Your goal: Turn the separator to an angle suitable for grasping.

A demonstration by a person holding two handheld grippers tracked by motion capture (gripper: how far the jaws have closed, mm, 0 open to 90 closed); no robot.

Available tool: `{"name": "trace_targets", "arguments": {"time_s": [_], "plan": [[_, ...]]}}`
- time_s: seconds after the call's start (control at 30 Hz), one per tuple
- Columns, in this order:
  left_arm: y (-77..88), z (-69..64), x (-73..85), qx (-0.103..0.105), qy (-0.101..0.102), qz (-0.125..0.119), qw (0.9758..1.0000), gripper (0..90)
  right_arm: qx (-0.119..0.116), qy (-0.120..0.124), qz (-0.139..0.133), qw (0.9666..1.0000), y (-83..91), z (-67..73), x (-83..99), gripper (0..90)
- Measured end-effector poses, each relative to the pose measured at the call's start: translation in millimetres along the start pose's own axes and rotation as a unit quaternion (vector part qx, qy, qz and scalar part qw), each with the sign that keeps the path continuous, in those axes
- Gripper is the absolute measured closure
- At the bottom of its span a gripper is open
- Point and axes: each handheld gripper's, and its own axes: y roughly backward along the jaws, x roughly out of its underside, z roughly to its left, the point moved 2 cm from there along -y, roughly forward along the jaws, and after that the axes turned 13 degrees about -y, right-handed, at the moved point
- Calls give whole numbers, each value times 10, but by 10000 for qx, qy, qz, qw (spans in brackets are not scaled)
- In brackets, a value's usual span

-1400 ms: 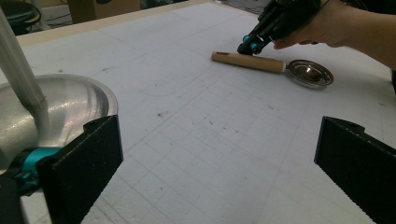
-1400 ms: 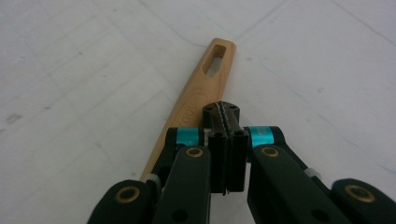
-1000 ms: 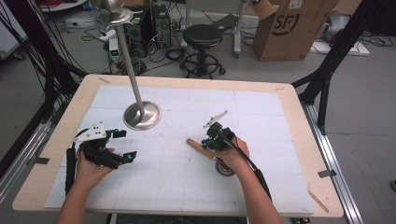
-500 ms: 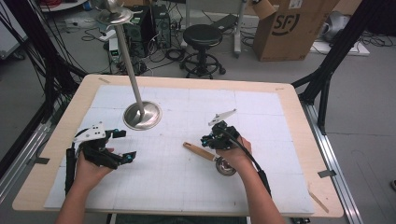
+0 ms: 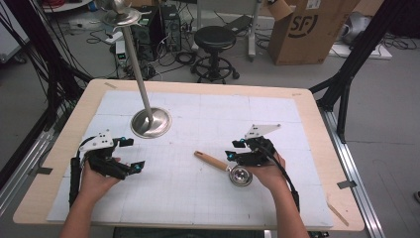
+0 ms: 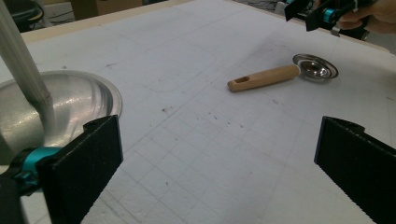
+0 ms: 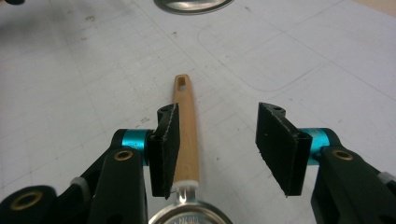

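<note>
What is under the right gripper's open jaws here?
The wooden-handled ladle lies flat on the white mat below the right gripper, whose jaws have just been opening; neither pad presses it. The left pad hides part of the handle's edge.

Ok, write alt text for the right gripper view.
The right gripper, its two black jaws just opened and pressing on nothing, hovers over a wooden-handled metal ladle lying on the white gridded table mat. The handle points away, its hanging slot at the far end; a round steel stand base shows at top.

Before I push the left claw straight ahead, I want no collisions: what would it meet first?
Probably the wooden-handled metal ladle lying on the white gridded mat; the left claw points toward it, though depth is unclear.
</note>
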Motion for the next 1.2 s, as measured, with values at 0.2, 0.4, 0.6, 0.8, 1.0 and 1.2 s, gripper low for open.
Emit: {"name": "trace_targets", "arguments": {"time_s": [0.2,0.4,0.6,0.8,1.0,1.2], "plan": [[12,11,-4,-15,24,-63,10000,16,5,-159,-287,9995,162,-72,61,417],[-11,13,6,-5,15,10,10000,16,111,-261,-538,9981,272,-141,87,308],[-20,25,5,6,34,-55,10000,16,203,-266,-694,9970,306,-161,104,253],[-5,36,3,-5,68,-112,9999,16,225,-336,-857,9955,341,-178,104,214],[-15,31,6,-18,57,-69,10000,16,298,-349,-947,9945,377,-222,120,197],[-13,30,6,-16,56,-67,10000,16,374,-324,-951,9942,383,-238,138,185]]}}
